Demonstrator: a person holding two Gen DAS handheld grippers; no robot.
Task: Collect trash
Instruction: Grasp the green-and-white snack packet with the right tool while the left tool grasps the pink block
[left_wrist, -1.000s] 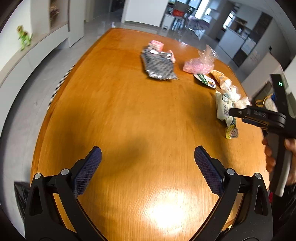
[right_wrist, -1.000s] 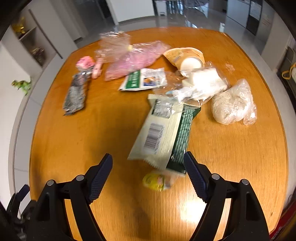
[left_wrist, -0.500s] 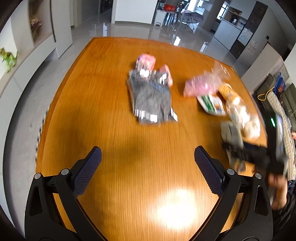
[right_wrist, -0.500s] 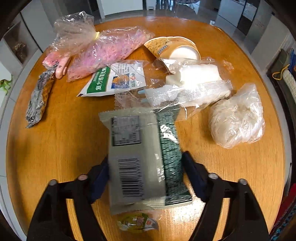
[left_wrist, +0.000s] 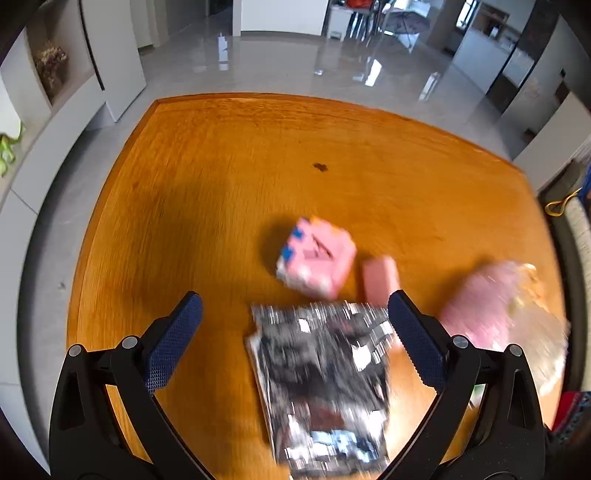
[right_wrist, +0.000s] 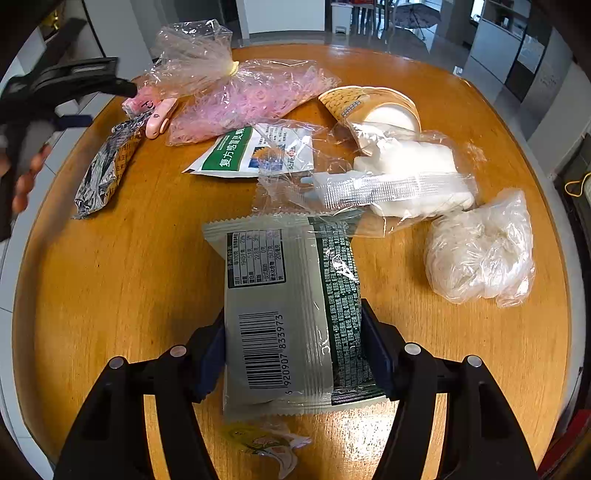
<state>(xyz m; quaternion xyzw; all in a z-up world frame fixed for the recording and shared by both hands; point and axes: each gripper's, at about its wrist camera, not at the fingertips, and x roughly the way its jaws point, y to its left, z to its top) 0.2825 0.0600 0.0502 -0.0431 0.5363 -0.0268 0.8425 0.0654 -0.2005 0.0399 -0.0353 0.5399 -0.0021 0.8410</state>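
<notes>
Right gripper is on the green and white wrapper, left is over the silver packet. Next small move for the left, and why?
Probably lower the left gripper a little and close on the silver packet. Its jaws stand open with the packet lying flat on the table between them, untouched. The right gripper is already clamped on the green and white wrapper, so it needs no help.

place: home dining area | cues: wooden table (left_wrist: 221, 177), glossy tiled floor (left_wrist: 280, 74), wall shelf (left_wrist: 55, 66)
</notes>
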